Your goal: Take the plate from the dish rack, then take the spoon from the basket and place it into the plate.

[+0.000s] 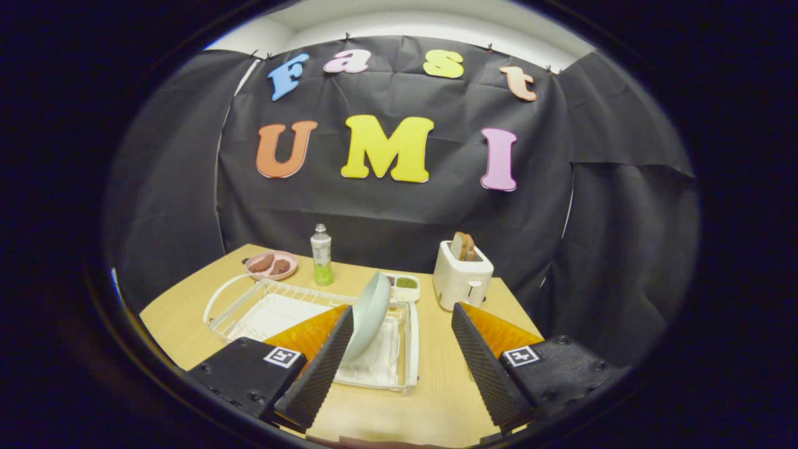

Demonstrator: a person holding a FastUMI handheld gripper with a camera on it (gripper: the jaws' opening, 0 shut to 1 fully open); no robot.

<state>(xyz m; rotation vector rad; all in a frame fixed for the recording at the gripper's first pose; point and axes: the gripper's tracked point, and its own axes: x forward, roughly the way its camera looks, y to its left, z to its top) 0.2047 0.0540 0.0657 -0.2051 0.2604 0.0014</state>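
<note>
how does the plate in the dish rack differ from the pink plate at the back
The pale green plate stands on edge in the dish rack, empty, beside one finger of the open gripper. The pink plate lies flat on the table beyond the rack, holding two brown pieces. Both are round.

Black cloth (399, 212) walls the booth on all sides. A pale wooden bench (436, 399) stands before it. White ceiling (436, 19) shows above.

The table (187, 324) looks like pale, matt wood laminate, and the dish rack (249, 312) on it is thin white-coated wire over a smooth plastic tray. The plate (369, 312) standing in it has a smooth, softly glossy glaze, while the gripper (399, 349), its fingers spread wide, shows ribbed, matt pads (324, 368); the toaster (460, 277) near the far edge looks like smooth plastic
</note>
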